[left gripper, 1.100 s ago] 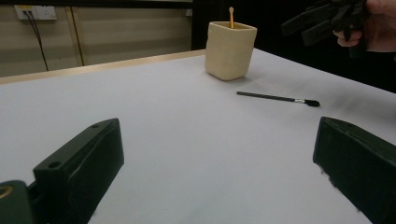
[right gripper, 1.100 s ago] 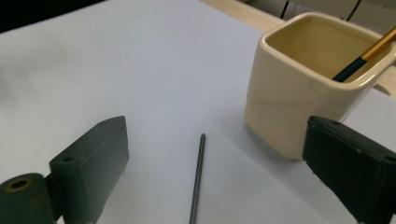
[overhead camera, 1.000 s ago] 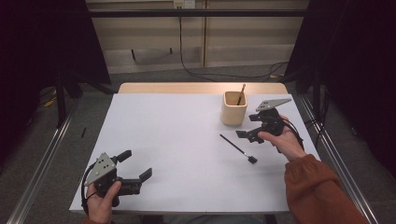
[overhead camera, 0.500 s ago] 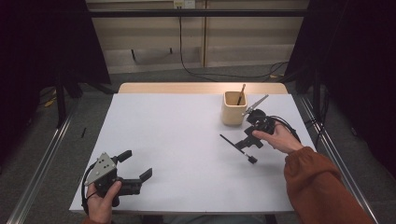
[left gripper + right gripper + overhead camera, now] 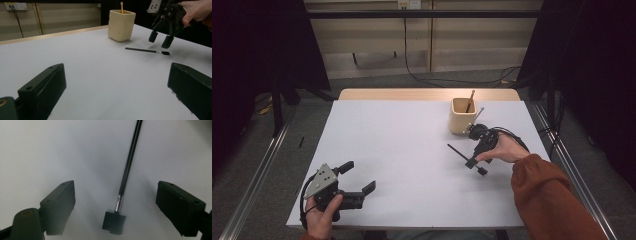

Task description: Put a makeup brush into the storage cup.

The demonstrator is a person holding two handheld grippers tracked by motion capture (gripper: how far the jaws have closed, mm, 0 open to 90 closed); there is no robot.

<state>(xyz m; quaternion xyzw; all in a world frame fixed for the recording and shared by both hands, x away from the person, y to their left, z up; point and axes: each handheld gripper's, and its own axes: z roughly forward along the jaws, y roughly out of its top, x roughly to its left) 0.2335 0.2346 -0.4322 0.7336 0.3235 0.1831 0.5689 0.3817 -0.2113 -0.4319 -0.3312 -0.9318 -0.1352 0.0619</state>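
Hovering right claw (image 5: 116, 202) open over brush (image 5: 126, 173), comb-like head (image 5: 113, 222), apparently untouched

Setting: you are at a lab recording bench, not a home or shop.

Your table (image 5: 412, 150) is covered in plain white and stands on a grey floor (image 5: 257, 165) between metal rails (image 5: 254, 175), with black curtains (image 5: 257, 45) hung on either side. Behind it a bare panelled wall (image 5: 437, 40) carries a power socket (image 5: 408, 4) with loose black cables (image 5: 422, 75) trailing down to the floor.
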